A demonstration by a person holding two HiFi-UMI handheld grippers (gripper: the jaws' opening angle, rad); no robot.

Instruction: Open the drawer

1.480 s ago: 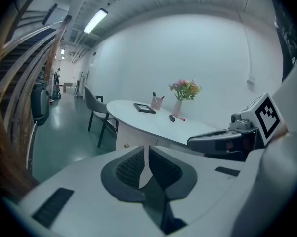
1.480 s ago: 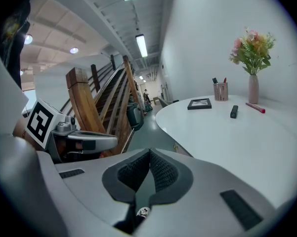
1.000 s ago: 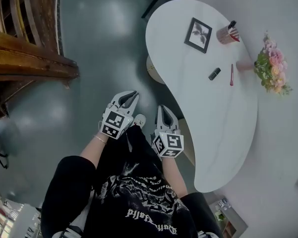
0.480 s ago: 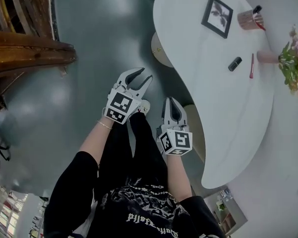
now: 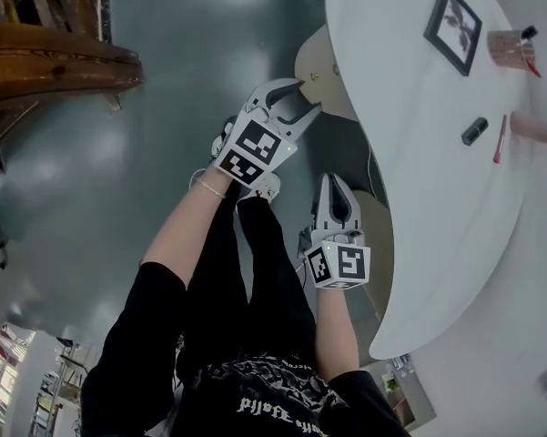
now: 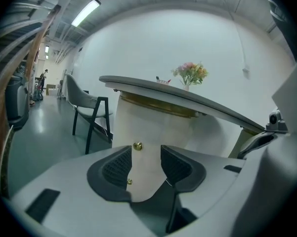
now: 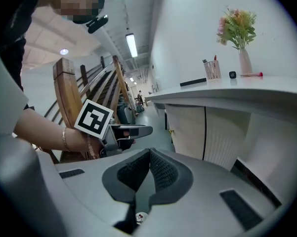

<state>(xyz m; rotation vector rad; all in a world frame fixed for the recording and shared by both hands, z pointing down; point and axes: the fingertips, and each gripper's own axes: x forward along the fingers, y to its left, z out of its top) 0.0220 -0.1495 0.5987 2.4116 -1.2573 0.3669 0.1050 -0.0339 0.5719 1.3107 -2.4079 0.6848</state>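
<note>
Directly under the white table (image 5: pixel 437 198) stands the cream cabinet (image 6: pixel 153 127) that holds the drawer, closed. In the left gripper view its curved front carries two brass knobs, one above the other: the upper knob (image 6: pixel 137 145) shows just above the gap between the jaws and the lower knob (image 6: pixel 129 181) within it. No drawer seams can be made out there.

The left gripper (image 6: pixel 147 152) faces that front near the knobs but apart from them. Its jaws have just been opening and stand spread, with nothing between the ribbed pads – only the cabinet beyond. In the head view it reaches ahead of the person's knees toward the rounded base.

The right gripper (image 7: pixel 149 154) sits further back, beside the table's edge, with its pads pressed together at the tips and nothing held.

On the tabletop, well away from both grippers, lie a black picture frame (image 5: pixel 453 27), a pink holder (image 5: pixel 508 46), a small black item (image 5: pixel 474 130) and a red stick (image 5: pixel 499 139). A bunch of flowers (image 6: pixel 190 73) stands on the far part of the table. A dark-legged chair (image 6: pixel 89 112) stands to the left on the grey floor (image 5: pixel 118 198), and a wooden stair rail (image 5: pixel 55 62) runs along the head view's upper left – the person, in black, looks down over both arms.
</note>
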